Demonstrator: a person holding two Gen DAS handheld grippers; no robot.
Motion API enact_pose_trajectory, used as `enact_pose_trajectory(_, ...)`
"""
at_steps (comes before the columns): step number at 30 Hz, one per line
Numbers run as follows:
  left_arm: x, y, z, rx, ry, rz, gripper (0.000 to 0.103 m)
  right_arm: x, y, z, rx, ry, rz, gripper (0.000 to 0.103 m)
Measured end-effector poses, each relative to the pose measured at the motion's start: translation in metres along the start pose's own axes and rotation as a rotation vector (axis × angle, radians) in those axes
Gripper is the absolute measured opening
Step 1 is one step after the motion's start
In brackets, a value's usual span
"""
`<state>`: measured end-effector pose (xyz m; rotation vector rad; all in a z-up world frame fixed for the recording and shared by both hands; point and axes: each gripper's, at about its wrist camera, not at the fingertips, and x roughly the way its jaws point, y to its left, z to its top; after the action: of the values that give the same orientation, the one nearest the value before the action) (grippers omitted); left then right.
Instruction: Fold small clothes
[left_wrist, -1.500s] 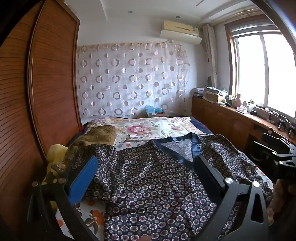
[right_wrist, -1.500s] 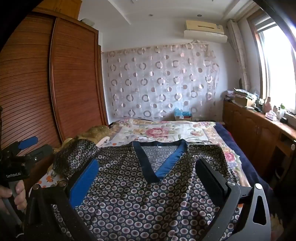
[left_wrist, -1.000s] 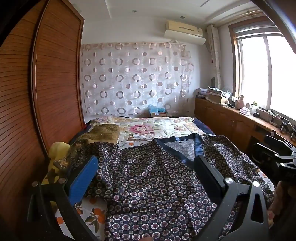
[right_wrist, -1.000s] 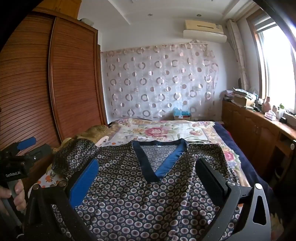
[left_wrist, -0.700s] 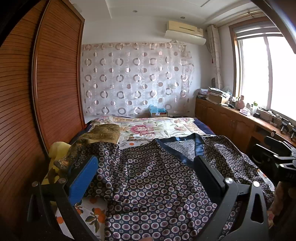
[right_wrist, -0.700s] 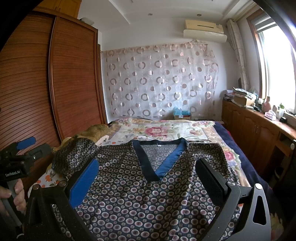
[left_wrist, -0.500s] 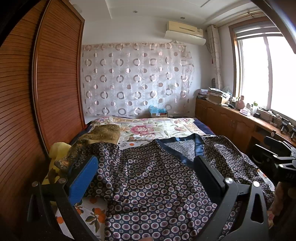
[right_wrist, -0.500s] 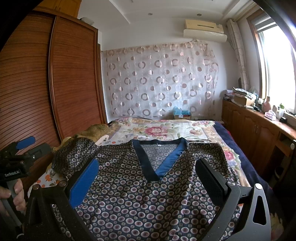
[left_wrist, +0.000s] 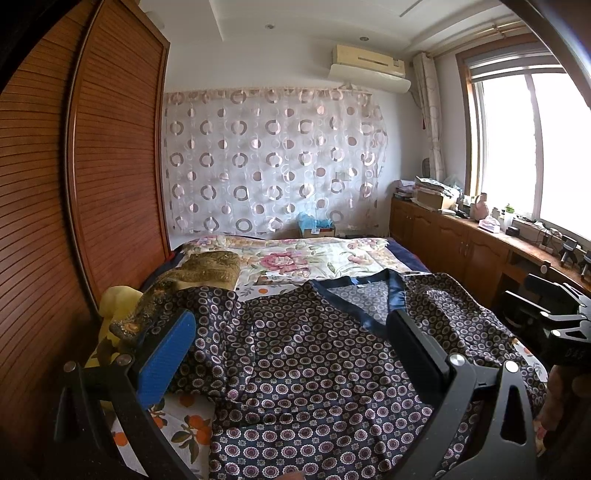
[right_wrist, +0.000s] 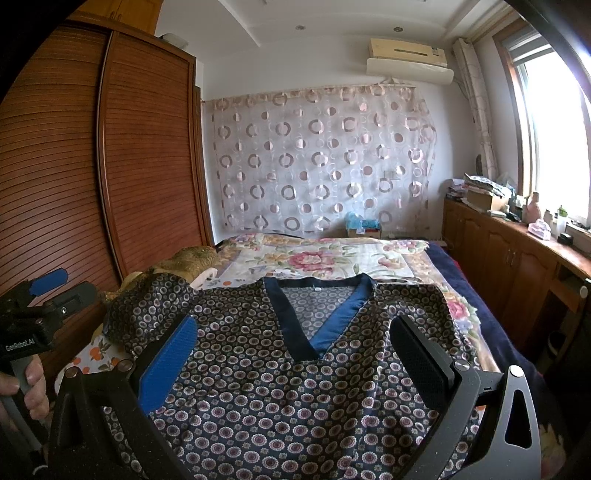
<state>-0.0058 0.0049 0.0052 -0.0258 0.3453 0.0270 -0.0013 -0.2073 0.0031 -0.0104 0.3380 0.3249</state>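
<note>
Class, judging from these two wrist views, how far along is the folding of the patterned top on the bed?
Done: the patterned top lies spread face up on the bed, V-neck away from the cameras. In hand: nothing; the left gripper and right gripper hover open above it. Left: every fold; one sleeve is bunched near the wardrobe.

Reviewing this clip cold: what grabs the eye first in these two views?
The dark circle-print top with its blue V-neck collar lies spread flat on the floral bedspread, filling the foreground. Both the left gripper and the right gripper hover open above it, holding nothing. Behind, a sheer ring-patterned curtain covers the far wall, with a slatted wooden wardrobe at the left.
</note>
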Motion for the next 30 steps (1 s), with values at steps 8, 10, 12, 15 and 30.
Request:
enact_pose_trajectory(8, -0.0020, -0.0003, 0.0007, 0.000, -0.002, 0.001, 0.103, -0.0008, -0.0001, -0.0001, 0.000, -0.001, 0.002, 0.103)
enact_pose_trajectory(10, -0.0018, -0.0001, 0.0002, 0.001, -0.002, 0.000, 0.103, -0.0007, 0.0002, 0.0002, 0.000, -0.002, 0.003, 0.103)
enact_pose_trajectory(12, -0.0018, 0.0000, 0.0000, 0.000, -0.003, 0.000, 0.103, -0.0009, 0.0002, 0.0006, 0.000, -0.001, 0.004, 0.103)
enact_pose_trajectory(15, -0.0020, -0.0002, 0.0008, 0.001, -0.002, 0.001, 0.103, -0.0012, 0.0011, 0.0010, -0.003, -0.002, 0.005, 0.103)
enact_pose_trajectory(30, -0.0017, -0.0007, -0.0001, 0.001, -0.003, 0.002, 0.103, 0.0012, 0.0032, 0.0031, -0.007, 0.000, 0.009, 0.103)
